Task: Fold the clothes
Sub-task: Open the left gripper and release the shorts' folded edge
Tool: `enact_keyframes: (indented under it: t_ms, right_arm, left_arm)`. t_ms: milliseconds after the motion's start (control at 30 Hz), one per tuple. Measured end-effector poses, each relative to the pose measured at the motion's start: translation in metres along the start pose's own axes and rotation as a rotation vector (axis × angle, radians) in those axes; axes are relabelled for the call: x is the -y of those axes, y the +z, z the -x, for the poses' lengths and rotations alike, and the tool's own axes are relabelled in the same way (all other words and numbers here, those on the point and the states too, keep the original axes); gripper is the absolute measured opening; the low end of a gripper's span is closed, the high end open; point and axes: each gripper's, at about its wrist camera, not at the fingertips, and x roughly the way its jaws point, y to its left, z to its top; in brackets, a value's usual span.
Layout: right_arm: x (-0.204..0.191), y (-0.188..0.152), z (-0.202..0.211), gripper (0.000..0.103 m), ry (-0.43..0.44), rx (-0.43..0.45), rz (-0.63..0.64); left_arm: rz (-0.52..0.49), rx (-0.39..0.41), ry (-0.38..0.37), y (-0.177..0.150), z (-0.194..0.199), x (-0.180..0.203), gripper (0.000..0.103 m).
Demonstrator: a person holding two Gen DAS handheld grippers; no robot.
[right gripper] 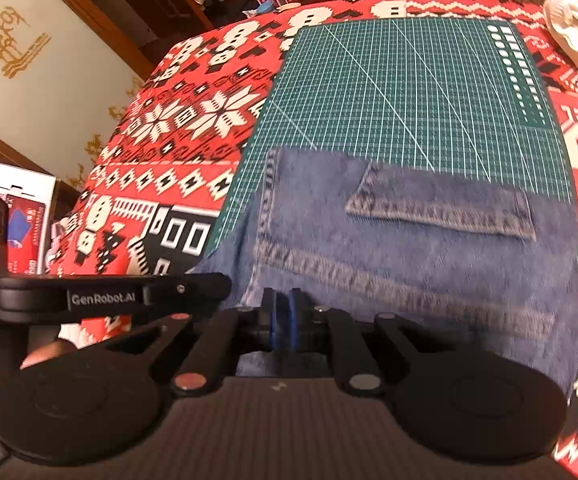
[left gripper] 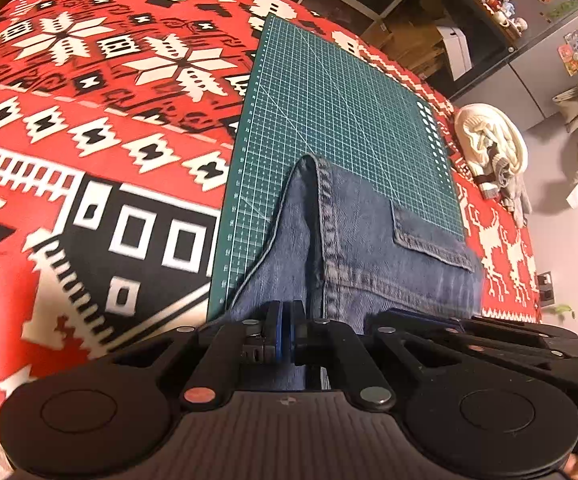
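Denim dominates both views: one pair of blue jeans (left gripper: pixel 353 240) lies with its upper portion on one green cutting mat (left gripper: pixel 329 112), which rests on one red, white and black patterned blanket (left gripper: pixel 89 140). Left wrist view: the left gripper (left gripper: pixel 285 320) has its two blue-padded fingers (left gripper: pixel 277 332) pressed together on a fold of the jeans at the near edge, with cloth visible between and below the pads. One back pocket (left gripper: pixel 429 236) shows on the denim. The mat beyond the jeans is bare, and the blanket to the left of the mat is unoccupied. One cream garment (left gripper: pixel 493 144) lies bunched at the right edge of the blanket, well apart from the jeans. Part of the right gripper's arm crosses the lower right. Right wrist view: the right gripper (right gripper: pixel 283 320) is likewise closed down to a narrow slit on the jeans (right gripper: pixel 409 264), with denim between the pads. The pocket (right gripper: pixel 441 208) and a stitched seam band are blurred. The left gripper's arm (right gripper: pixel 109 298) enters from the left and reads "GenRobot.AI". The far half of the mat (right gripper: pixel 409 80) is bare; its printed numerals are too small to read. One red and white box (right gripper: pixel 25 216) stands beyond the left edge; its print is illegible.
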Motion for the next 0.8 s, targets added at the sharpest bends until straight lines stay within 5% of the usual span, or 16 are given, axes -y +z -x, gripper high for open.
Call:
enact_keyframes:
  t_ms: [300,467,533,600,733,800]
  right_arm:
    - [-0.004,-0.004,-0.006,0.009,-0.035,0.023,0.028]
    - [0.006,-0.009,0.032,0.011,-0.107,0.136,0.053]
    - [0.018,-0.011,0.040,0.022,-0.157,0.169,0.073]
    - [0.030,-0.012,0.045,0.033,-0.207,0.197,0.092]
    - [0.056,-0.016,0.051,0.051,-0.283,0.251,0.155]
    - [0.068,-0.017,0.050,0.073,-0.250,0.266,0.207]
  left_arm:
    - [0.000,-0.003,0.003,-0.004,-0.002,-0.004,0.003]
    - [-0.046,0.033,-0.029,-0.005,0.015,0.009,0.004]
    - [-0.070,0.051,-0.037,-0.006,0.022,0.016,0.010]
    - [-0.114,0.078,-0.021,-0.006,0.023,0.028,0.032]
    - [-0.197,0.103,0.010,-0.004,0.017,0.053,0.040]
    - [-0.223,0.105,0.009,-0.001,0.013,0.061,0.050]
